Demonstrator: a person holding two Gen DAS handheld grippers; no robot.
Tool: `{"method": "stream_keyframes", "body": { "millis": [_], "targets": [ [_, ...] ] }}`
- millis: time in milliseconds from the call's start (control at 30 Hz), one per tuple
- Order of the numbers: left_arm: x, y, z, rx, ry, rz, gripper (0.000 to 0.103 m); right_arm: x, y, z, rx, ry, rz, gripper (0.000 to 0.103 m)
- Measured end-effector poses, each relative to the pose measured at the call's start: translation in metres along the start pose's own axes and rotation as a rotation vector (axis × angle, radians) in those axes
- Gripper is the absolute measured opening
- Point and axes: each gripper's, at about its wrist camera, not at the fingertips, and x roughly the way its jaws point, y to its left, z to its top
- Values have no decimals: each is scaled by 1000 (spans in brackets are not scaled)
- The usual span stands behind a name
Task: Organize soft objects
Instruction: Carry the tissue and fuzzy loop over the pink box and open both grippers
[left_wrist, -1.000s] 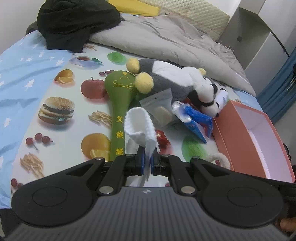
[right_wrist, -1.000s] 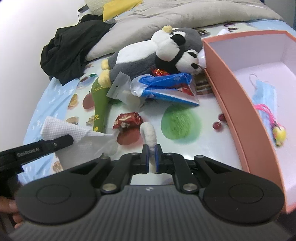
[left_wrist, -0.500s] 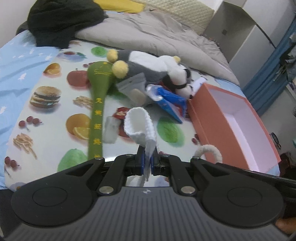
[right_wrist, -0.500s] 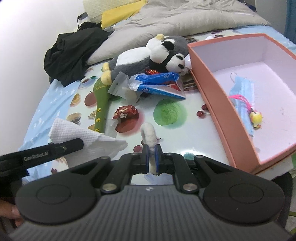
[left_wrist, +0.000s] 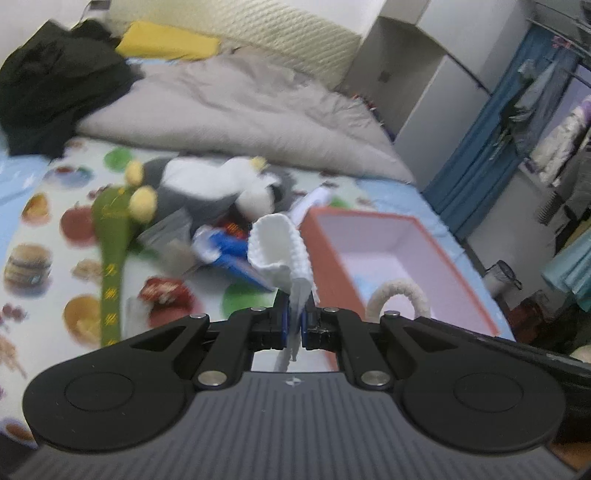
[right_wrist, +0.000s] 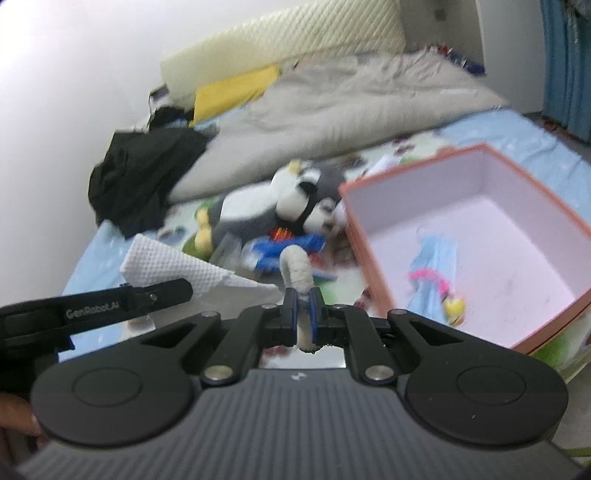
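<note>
My left gripper (left_wrist: 293, 314) is shut on a white embossed paper towel (left_wrist: 277, 254), which stands up folded above the jaws. In the right wrist view the same towel (right_wrist: 173, 266) spreads out beside the left gripper (right_wrist: 162, 295). My right gripper (right_wrist: 303, 306) is shut on a cream fuzzy cord (right_wrist: 297, 269); its loop (left_wrist: 397, 295) shows at the right of the left wrist view. Both hang above the bed, near the orange box (right_wrist: 406, 166) with its pale pink inside. A blue face mask (right_wrist: 432, 266) and a small pink and yellow toy (right_wrist: 452, 304) lie in it.
A panda plush (left_wrist: 221, 184) lies on the fruit-print sheet with a long green pouch (left_wrist: 110, 236), a blue packet (left_wrist: 229, 254) and a red wrapper (left_wrist: 162, 290). A black garment (left_wrist: 55, 85) and a grey duvet (left_wrist: 240, 110) lie behind. Cupboards and a blue curtain (left_wrist: 480, 147) stand at the right.
Both grippers have risen away from the bed and swung toward the orange box, each keeping its hold. More of the room and of the box's inside now shows.
</note>
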Motion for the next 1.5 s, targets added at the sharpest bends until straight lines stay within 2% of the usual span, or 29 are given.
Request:
{"method": "stream_keyframes", "body": {
  "millis": [333,633,833,1100,1367,1400,1467,1500],
  "targets": [
    [14,-64,36,86,-28,-82,8,-30,-39,37,29,-103,-39,10],
    [63,-111,44,144,38,-133,8,-33,-80,49,51,-133,-123,10],
    [118,-131,40,182,116,-139,8,-5,-123,44,111,-72,-168,10],
    [203,-144,25,208,245,-124,8,49,-174,29,171,53,-216,10],
    [263,-146,13,229,338,-109,8,94,-203,16,209,159,-239,13],
    [267,-145,12,230,344,-104,10,98,-205,15,213,171,-238,13],
    [277,-142,11,235,364,-91,24,104,-209,14,229,189,-237,21],
    [279,-140,11,229,365,-92,41,106,-211,14,239,192,-232,27]
  ]
}}
